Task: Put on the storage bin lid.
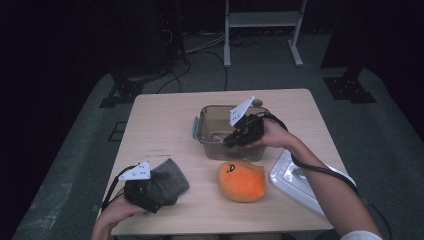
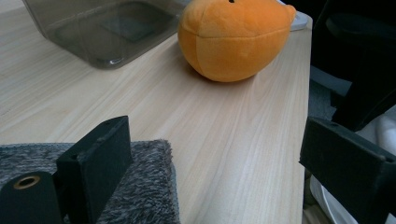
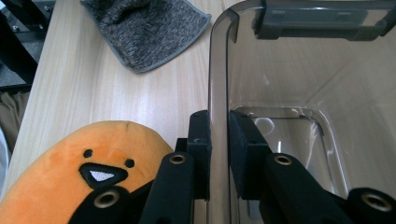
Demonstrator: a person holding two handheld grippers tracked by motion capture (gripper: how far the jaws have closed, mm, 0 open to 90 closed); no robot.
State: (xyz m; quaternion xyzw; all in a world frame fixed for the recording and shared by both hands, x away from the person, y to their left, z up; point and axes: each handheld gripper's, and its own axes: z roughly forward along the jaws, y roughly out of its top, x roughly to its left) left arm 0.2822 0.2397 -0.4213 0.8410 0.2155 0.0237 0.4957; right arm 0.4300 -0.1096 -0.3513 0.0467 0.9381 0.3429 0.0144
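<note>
At the lower left of the high view, the left gripper (image 1: pixel 150 192) rests on a grey cloth (image 1: pixel 170 181) near the table's (image 1: pixel 165 125) front-left corner. In the left gripper view its jaws stand spread wide, one over the cloth (image 2: pixel 140 186) and the other out past the table edge, pinching nothing. The cloth lies flat and looks untouched as work goes.

Moving right, the orange plush toy (image 1: pixel 241 181) sits in the lower middle of the high view, just in front of the clear container (image 1: pixel 207 145) and apart from both grippers. Its long axis runs roughly across the frame, and its small face is turned up and back toward the container.

At the centre, the right gripper (image 1: pixel 235 139) reaches over the container's near wall. In the right gripper view its jaws are pressed onto that wall (image 3: pixel 219 93), one pad outside and one inside, so the grip on the container seems made. The container stands upright, mouth up, its long side running left to right. It looks empty, with the plush toy (image 3: pixel 70 182) just beside it.

At the lower right lies the lid (image 1: pixel 292 180), off the container and partly over the table edge. By my reading the work is early: container held, nothing packed, lid not yet fitted.
</note>
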